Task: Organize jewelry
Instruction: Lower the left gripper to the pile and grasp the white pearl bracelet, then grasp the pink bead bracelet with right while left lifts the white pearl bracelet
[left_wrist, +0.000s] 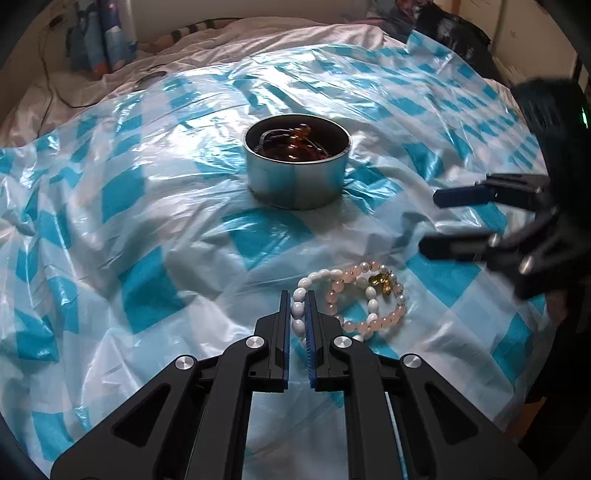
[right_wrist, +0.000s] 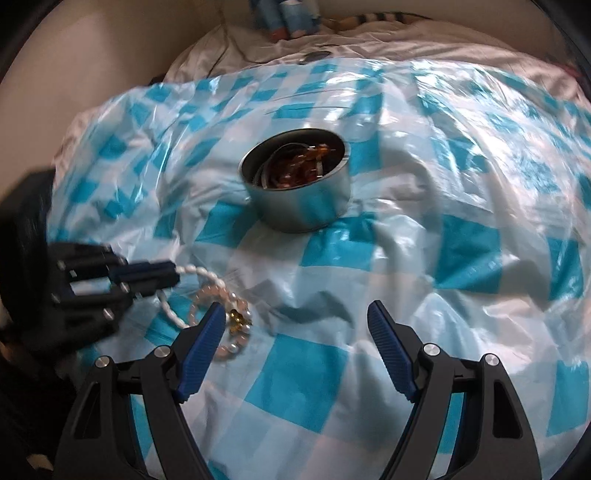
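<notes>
My left gripper (left_wrist: 297, 300) is shut on a white oval-bead bracelet (left_wrist: 320, 276), with beads pinched between its blue pads. The bracelet's loop overlaps a pink round-bead bracelet (left_wrist: 392, 316) that carries a gold charm (left_wrist: 382, 282); both lie on the sheet. A round metal tin (left_wrist: 297, 184) stands further back with amber beads (left_wrist: 295, 147) inside. My right gripper (right_wrist: 295, 308) is open and empty, low over the sheet just right of the bracelets. In the right wrist view the left gripper (right_wrist: 168, 277) grips the white bracelet (right_wrist: 201, 272) beside the pink bracelet (right_wrist: 199, 297), with the tin (right_wrist: 303, 208) behind.
A crinkled blue-and-white checked plastic sheet (left_wrist: 147, 221) covers a bed with white bedding (left_wrist: 55, 99). A blue patterned object (left_wrist: 99, 40) and a thin dark cable (left_wrist: 48, 74) lie at the back left. A dark bundle (left_wrist: 454, 29) sits at the back right.
</notes>
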